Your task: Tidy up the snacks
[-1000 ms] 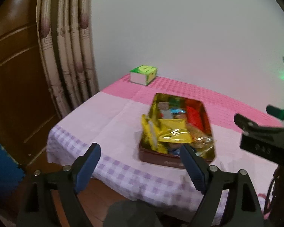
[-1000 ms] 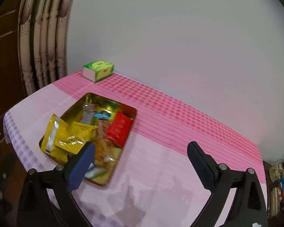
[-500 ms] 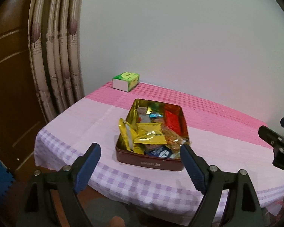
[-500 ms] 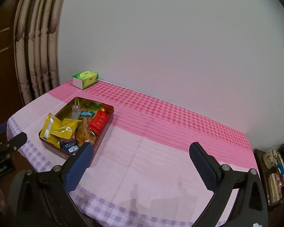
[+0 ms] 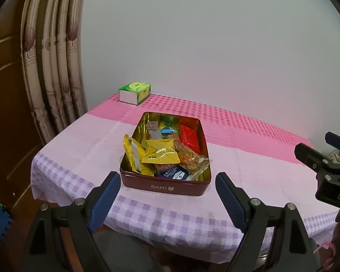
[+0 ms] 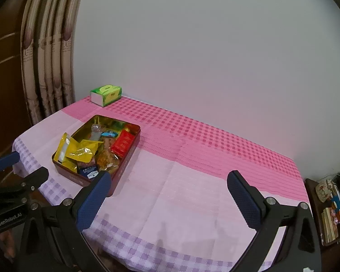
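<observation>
snacks [image 5: 167, 153]: all piled in tin [image 5: 163, 187], none loose on bench [image 6: 192, 192] (start or end, can't tell)
your left gripper [image 5: 167, 192]: wide, empty
your right gripper [image 6: 170, 192]: wide, empty

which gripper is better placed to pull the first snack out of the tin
Left, probably. The left gripper is open and faces the red tin head-on, with the yellow packets straight ahead. The right gripper is also open but faces bare tablecloth, the tin off to its side.

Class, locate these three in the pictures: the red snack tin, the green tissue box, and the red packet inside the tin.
red snack tin [image 5: 163, 187], left wrist view, front wall by the lettering
green tissue box [image 6: 106, 93], right wrist view, top face
red packet [image 5: 190, 137], left wrist view, its flat face
</observation>
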`<action>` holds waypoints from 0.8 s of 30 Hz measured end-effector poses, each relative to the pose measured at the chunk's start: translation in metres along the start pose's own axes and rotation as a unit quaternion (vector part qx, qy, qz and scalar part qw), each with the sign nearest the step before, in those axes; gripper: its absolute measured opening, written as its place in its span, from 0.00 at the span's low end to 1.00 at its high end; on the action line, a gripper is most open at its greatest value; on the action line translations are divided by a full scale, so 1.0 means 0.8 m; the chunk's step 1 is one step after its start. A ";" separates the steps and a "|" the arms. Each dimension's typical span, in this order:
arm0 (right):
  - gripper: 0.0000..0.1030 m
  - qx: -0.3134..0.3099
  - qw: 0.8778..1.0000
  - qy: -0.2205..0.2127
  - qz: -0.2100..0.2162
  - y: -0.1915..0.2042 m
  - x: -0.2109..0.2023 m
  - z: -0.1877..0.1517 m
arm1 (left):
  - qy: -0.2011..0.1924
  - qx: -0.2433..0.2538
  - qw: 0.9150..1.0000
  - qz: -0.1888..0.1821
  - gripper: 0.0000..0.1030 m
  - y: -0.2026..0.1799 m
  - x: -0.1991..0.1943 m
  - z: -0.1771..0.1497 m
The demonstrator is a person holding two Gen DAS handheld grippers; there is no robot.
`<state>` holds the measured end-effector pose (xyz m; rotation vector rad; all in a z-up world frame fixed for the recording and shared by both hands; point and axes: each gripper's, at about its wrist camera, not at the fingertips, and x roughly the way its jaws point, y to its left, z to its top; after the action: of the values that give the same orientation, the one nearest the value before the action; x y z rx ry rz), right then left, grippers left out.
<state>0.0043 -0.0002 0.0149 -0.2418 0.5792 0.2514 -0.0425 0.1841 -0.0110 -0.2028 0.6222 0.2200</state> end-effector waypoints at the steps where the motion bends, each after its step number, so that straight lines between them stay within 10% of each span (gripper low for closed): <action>1: 0.98 -0.001 1.000 0.001 0.001 0.001 0.001 -0.001 | 0.002 -0.001 1.000 0.001 0.85 0.000 0.001 0.000; 24: 0.98 -0.012 1.000 0.003 0.018 0.019 0.003 -0.003 | -0.003 0.012 0.999 0.030 0.85 0.001 0.000 -0.005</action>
<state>0.0003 0.0134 0.0092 -0.2563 0.5880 0.2936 -0.0451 0.1835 -0.0139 -0.1604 0.6249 0.2699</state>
